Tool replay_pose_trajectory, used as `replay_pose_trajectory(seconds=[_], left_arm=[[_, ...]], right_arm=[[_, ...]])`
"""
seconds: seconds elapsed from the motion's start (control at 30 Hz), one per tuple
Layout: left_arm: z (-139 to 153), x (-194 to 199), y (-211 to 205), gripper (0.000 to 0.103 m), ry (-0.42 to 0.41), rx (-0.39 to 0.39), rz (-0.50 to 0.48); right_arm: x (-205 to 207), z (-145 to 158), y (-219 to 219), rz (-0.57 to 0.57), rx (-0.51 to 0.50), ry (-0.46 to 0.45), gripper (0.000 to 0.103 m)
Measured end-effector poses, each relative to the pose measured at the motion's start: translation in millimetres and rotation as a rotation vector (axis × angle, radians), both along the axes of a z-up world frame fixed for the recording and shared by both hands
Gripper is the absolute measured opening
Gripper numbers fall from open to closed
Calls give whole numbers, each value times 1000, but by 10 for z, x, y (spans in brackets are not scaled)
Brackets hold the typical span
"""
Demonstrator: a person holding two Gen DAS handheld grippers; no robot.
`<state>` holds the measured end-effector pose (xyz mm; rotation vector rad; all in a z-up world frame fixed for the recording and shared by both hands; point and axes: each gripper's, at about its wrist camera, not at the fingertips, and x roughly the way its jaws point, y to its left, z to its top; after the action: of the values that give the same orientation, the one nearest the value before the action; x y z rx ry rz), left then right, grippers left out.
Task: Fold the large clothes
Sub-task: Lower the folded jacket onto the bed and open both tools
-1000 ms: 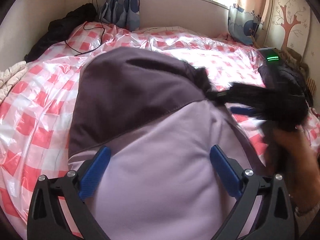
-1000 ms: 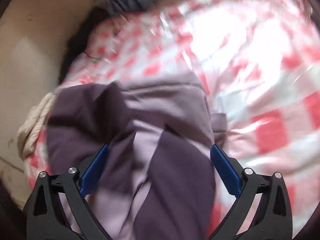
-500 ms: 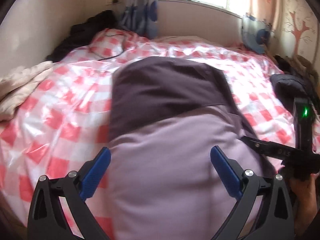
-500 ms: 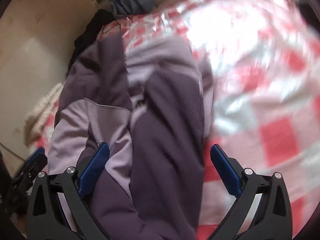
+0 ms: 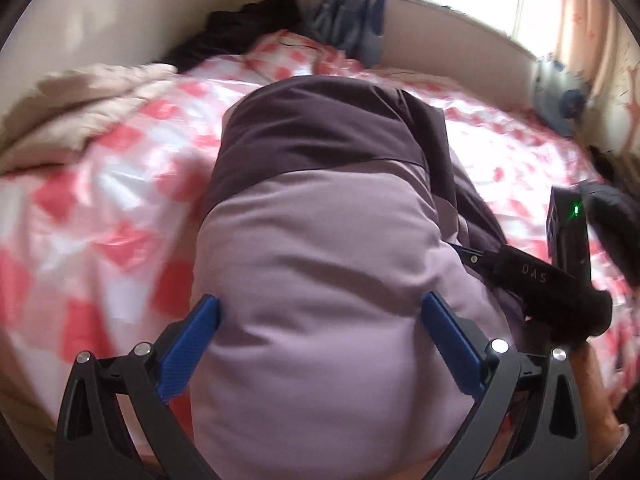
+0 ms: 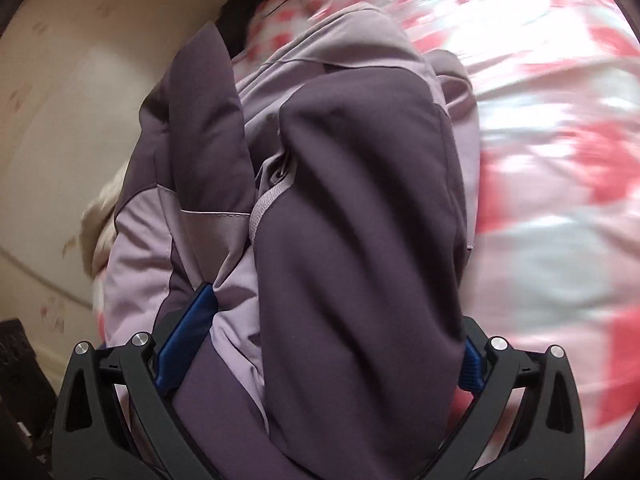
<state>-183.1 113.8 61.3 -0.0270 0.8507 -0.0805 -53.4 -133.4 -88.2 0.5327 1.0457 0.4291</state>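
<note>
Left gripper: jaws spread wide, blue pads on either side of the lilac end of the jacket, which bulges between them; whether the pads touch the cloth cannot be told. Jacket: two-tone, lilac near the camera and dark purple toward 12 o'clock, lying along the middle of the bed on a red-and-white checked cover. At 3 o'clock in the left view, the right gripper reaches in from the side, its black body showing a green light, its tip against the jacket's right edge; a hand shows below it at 4 o'clock. At 10 o'clock, a cream blanket lies bunched at the bed's edge; at 12 o'clock, dark clothes are heaped against the wall, with a curtain beside them at 1 o'clock.

Right gripper, own view: jaws wide apart, the folded jacket filling the gap between them and covering most of the right pad. A dark purple panel lies on top, a lilac panel at 9 o'clock, a lilac elastic trim running between the two. Checked cover, blurred, fills 1 to 4 o'clock; a beige wall fills 9 to 11 o'clock.
</note>
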Motion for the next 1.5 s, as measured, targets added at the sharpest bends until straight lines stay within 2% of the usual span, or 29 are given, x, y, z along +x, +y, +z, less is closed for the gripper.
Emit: replay_pose_trajectory(seconds=[0.07, 0.17, 0.23, 0.3, 0.33, 0.37, 0.43, 0.5, 0.63, 0.7, 0.77, 0.87, 0.93, 1.13, 1.23, 1.33, 1.37, 1.43, 1.5], left_arm=[[-56, -27, 8, 96, 5, 7, 2], [-127, -71, -105, 96, -13, 61, 3], [-135, -77, -126, 97, -20, 50, 19], [-143, -62, -101, 97, -28, 40, 33], [-146, -48, -83, 97, -28, 31, 37], [-149, -45, -89, 97, -27, 35, 33], [-163, -48, -111, 97, -31, 52, 25], [-169, -40, -110, 97, -33, 55, 23], [-163, -66, -87, 97, -36, 22, 29], [-167, -66, -44, 97, -37, -4, 38], [-177, -67, -27, 97, -35, -15, 37], [-187, -79, -76, 97, -39, 13, 27], [-185, -78, -86, 97, -40, 20, 29], [-89, -118, 56, 97, -7, -17, 35], [-22, -181, 84, 97, 2, 4, 45], [88, -282, 115, 97, -18, 22, 51], [127, -312, 122, 97, -30, 32, 54], [181, -364, 135, 97, -40, 43, 57], [214, -383, 149, 97, -33, 48, 59]], right_arm=[[114, -15, 54, 52, -20, -10, 97], [196, 27, -50, 78, -63, 26, 97], [103, 266, -96, 40, -158, -4, 97], [-101, 502, -40, 15, -280, -94, 97], [-163, 492, 17, 18, -329, -118, 97], [-174, 437, 38, 19, -340, -119, 97], [-144, 214, -51, -5, -242, -74, 97], [-119, 184, -63, -13, -225, -67, 97], [-226, 440, -44, -47, -294, -97, 97], [-403, 603, -36, -82, -322, -169, 97], [-596, 636, -61, -105, -357, -208, 97], [-671, 447, -123, -116, -327, -177, 97], [-635, 444, -187, -116, -294, -150, 97], [-718, 785, -23, -87, -403, -194, 97], [-851, 893, 2, -85, -453, -194, 97], [-1052, 1021, -49, -124, -452, -241, 97], [-1084, 1022, -42, -126, -459, -239, 97], [-1043, 834, 47, -68, -519, -157, 97], [-980, 670, 20, -43, -494, -97, 97]])
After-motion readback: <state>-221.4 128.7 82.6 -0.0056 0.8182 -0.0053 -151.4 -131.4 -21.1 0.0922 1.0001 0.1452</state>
